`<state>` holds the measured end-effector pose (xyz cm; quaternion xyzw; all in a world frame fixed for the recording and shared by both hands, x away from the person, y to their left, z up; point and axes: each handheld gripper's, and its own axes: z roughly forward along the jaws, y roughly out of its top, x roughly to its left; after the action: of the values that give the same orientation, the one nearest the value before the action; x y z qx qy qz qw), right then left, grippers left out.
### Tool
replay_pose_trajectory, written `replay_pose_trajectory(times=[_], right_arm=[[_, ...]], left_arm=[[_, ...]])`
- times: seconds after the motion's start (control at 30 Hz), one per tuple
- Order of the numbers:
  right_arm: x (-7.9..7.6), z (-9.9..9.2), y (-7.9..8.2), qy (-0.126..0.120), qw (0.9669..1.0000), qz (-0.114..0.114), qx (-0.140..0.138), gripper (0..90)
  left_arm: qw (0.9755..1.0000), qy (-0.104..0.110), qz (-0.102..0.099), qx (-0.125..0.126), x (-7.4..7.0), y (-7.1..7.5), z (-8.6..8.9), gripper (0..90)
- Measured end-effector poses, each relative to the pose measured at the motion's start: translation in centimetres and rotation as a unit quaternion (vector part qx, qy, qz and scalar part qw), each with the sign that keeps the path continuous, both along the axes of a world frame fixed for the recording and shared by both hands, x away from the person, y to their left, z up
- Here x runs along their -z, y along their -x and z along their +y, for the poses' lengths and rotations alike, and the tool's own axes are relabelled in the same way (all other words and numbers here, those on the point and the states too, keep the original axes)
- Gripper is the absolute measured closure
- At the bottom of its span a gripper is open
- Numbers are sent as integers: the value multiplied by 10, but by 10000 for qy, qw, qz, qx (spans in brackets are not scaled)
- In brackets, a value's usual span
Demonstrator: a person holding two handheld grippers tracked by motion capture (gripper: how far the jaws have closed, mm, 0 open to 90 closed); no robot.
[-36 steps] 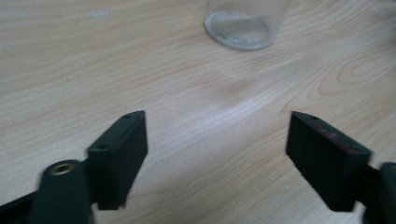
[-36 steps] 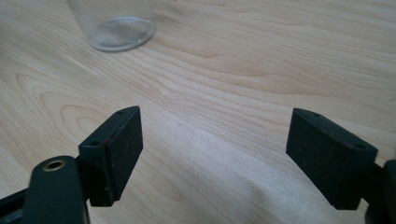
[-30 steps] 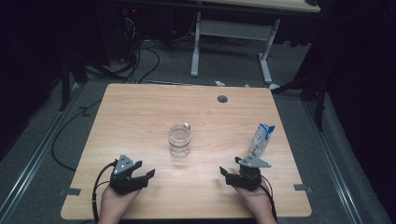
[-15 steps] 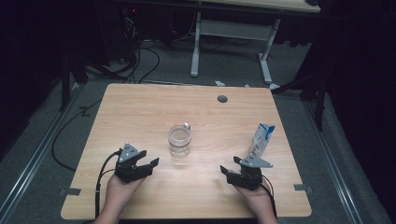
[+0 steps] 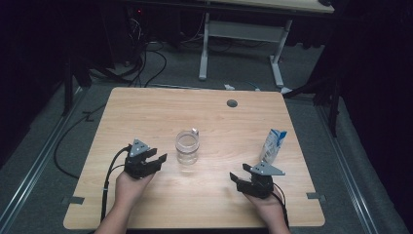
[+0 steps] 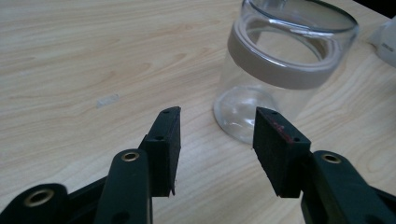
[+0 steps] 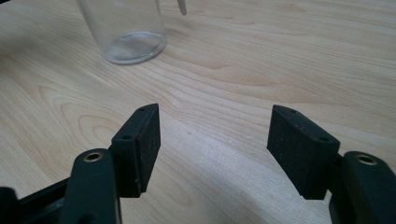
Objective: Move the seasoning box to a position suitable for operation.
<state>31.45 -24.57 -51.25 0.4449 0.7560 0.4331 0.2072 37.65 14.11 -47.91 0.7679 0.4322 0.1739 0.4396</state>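
The glass jar (image 5: 187, 147) stands upright mid-table, the left gripper (image 5: 157, 160) just left of it with jaws parted, lately narrowing around nothing, the right gripper (image 5: 237, 179) nearer the person, gaping, narrowing slightly, empty

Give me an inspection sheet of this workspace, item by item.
Surface: wooden table, with a round grommet hole near the far edge.
Job's things: clear glass jar, upright, open-topped, looks empty, at the table's middle; a white and blue pouch stands at the right.
Clutter: nothing seen.
Grippers: left claw beside the jar and pointing at it, jaws have just been closing, nothing between them, not touching the glass. Right claw open, empty, over bare wood.
Cables: a black cable trails from the left claw along the forearm; more cables lie on the floor beyond.
Surroundings: dark room, grey floor, white-legged desk behind.
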Motion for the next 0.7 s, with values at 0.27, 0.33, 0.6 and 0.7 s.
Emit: replay_pose_trajectory(times=[0.27, 0.33, 0.6, 0.7], right_arm=[[-1, -1, 0, -41, 10000, -6, -11, 358], [-1, -1, 0, -37, 10000, -9, -12, 359], [-1, -3, 0, -82, 10000, -6, 11, 361], [-1, -3, 0, -86, 10000, -10, -1, 362]], left_arm=[[9999, -31, -114, 3, -7, -16, -7, 595], [9999, -11, -138, 0, -9, -21, -10, 609], [9997, -115, -228, -36, -14, -40, -22, 715], [9997, -23, -242, -81, -13, -43, -24, 767]])
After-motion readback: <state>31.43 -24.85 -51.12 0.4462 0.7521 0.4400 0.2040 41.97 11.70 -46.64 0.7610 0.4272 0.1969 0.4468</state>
